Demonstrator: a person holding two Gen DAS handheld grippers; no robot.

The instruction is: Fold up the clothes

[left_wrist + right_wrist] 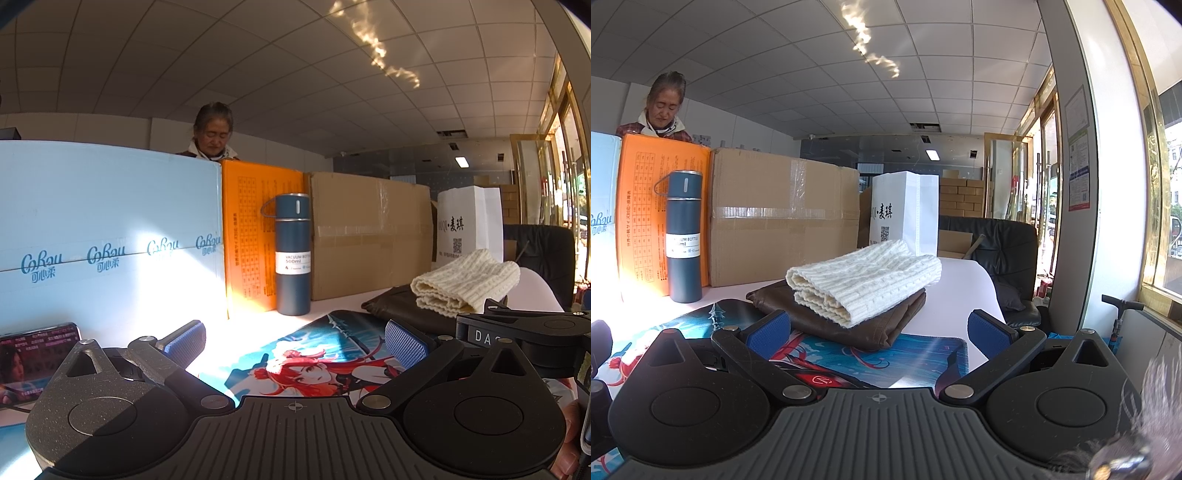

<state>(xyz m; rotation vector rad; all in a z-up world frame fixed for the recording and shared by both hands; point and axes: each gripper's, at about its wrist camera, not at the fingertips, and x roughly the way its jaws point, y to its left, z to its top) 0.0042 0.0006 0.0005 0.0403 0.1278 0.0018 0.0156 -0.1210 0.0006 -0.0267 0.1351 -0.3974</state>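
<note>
A folded cream knit sweater (866, 282) lies on top of a folded brown garment (882, 328) on the table, partly over a printed anime desk mat (919, 358). My right gripper (882, 330) is open and empty, its blue pads a little short of the pile. In the left wrist view the sweater (465, 286) and brown garment (406, 310) lie to the right. My left gripper (295, 341) is open and empty over the mat (306, 354), left of the pile. The right gripper's body (524, 339) shows at the right edge.
A blue vacuum bottle (685, 236) stands at the back left before an orange box (663, 218), a cardboard box (783, 218) and a light-blue box (107, 236). A white paper bag (905, 214) stands behind the pile. A phone (37, 358) lies left. A person (663, 105) stands behind the boxes.
</note>
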